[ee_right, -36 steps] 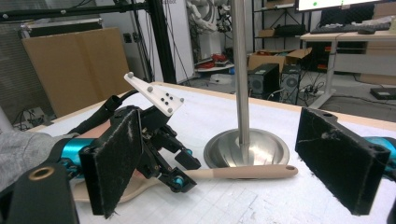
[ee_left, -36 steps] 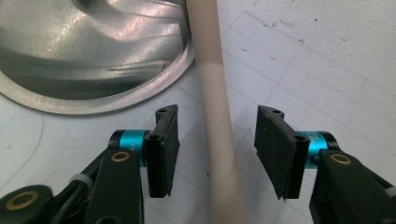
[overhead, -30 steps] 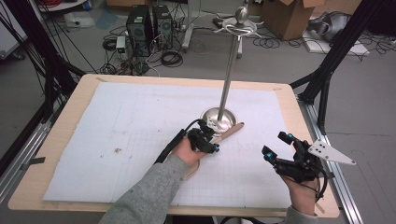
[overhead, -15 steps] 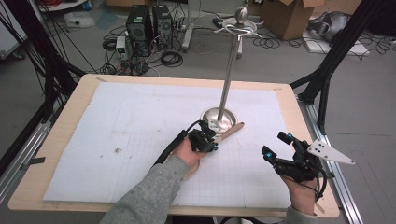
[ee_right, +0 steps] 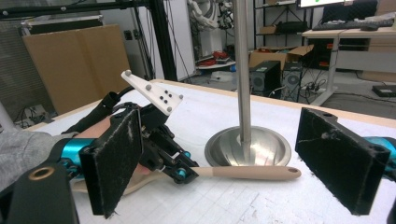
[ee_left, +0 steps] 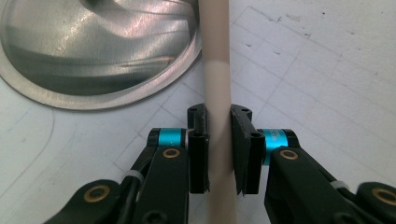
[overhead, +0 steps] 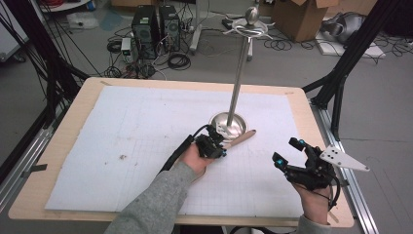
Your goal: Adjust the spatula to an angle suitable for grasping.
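Observation:
A beige utensil handle (overhead: 242, 138) lies on the white mat against the round base (overhead: 228, 124) of a metal stand. My left gripper (overhead: 218, 146) is shut on that handle (ee_left: 216, 70): both pads press its sides in the left gripper view, and the jaws have just been closing on it. The utensil's other end is hidden under the left hand. My right gripper (overhead: 286, 151) hovers near the table's front right corner, open and holding nothing. Between its pads (ee_right: 114, 158), the right gripper view shows the handle (ee_right: 252, 172) and the left gripper (ee_right: 180, 173).
The stand's pole (overhead: 238, 83) rises from the base to a hooked top (overhead: 252, 27). White gridded paper (overhead: 122, 126) covers the wooden table (overhead: 73, 105). Dark frame posts (overhead: 341, 73) stand beyond the right edge. Computer cases and cables (overhead: 156, 27) sit on the floor behind.
The left gripper's jaws have narrowed onto the beige handle. Both hands have kept their places.

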The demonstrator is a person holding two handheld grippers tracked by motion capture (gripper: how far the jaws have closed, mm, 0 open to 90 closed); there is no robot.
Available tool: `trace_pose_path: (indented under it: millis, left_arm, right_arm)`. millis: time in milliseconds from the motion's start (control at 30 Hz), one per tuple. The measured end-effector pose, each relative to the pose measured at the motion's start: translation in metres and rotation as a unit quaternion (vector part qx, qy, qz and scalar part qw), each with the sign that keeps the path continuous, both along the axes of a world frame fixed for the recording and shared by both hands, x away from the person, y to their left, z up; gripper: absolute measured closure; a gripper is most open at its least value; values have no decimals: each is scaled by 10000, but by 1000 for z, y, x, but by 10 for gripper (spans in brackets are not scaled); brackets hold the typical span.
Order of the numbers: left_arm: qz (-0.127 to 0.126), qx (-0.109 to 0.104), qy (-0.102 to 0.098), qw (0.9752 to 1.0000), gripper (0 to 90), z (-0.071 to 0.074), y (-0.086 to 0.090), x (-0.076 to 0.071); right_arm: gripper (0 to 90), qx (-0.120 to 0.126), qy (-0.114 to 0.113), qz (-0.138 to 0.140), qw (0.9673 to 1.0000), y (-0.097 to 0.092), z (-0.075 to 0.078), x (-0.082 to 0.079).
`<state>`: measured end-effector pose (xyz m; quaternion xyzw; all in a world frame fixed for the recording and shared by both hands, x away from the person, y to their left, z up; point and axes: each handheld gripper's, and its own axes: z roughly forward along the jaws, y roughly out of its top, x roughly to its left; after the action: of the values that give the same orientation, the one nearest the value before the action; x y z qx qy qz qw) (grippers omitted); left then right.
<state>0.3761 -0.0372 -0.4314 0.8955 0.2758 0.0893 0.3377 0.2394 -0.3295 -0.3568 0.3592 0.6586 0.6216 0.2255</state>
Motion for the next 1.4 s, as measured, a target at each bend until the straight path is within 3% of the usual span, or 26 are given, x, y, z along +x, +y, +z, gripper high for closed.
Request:
trace_pose_path:
  millis: [167, 367, 700, 1000, 1333, 1400]
  left_arm:
    - [-74, 67, 25, 9999, 779, 2, 3, -1]
    - [-125, -129, 29, 9998, 780, 10, 10, -3]
    - [-123, -196, -169, 9996, 780, 24, 36, -6]
    - [-164, -407, -84, 9990, 780, 31, 60, -5]
    - [-237, -274, -165, 9992, 780, 34, 73, -8]
    - [-243, -325, -135, 9991, 780, 35, 76, -8]
  right_arm:
    - [142, 18, 6, -21, 10000, -2, 0, -1]
    - [142, 26, 15, -41, 10000, -2, 0, -1]
    - [142, -21, 40, -28, 10000, 0, -1, 0]
    - [142, -54, 99, -2, 9999, 3, -3, 3]
    - [142, -93, 156, 0, 9998, 5, -4, 4]
    - [142, -87, 144, 9, 9999, 5, -4, 4]
